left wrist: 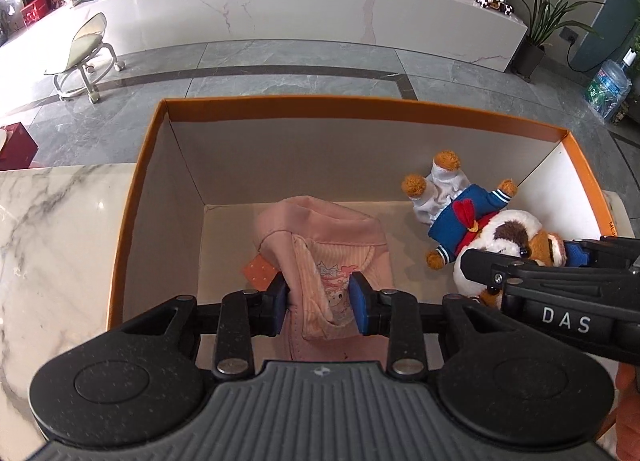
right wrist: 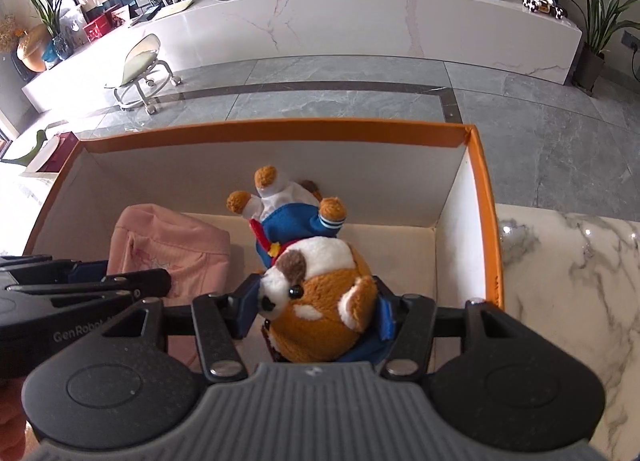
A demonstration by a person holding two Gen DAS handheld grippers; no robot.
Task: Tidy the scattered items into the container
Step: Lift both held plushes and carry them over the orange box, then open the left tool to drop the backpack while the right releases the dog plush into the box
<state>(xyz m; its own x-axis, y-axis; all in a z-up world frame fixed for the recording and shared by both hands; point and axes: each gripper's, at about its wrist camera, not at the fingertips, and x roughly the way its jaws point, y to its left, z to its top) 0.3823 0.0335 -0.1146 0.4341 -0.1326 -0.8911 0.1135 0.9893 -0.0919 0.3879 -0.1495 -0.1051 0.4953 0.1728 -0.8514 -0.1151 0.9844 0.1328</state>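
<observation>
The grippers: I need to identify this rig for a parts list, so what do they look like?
Both the left gripper and right gripper are matte black with blue pads, silver pivot screws and a ribbed grey base. White lettering marks their sides.

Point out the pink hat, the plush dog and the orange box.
pink hat (left wrist: 320, 249), left wrist view, on its crown above the pads.
plush dog (right wrist: 320, 313), right wrist view, on its orange head.
orange box (left wrist: 320, 103), left wrist view, on its far rim.
</observation>
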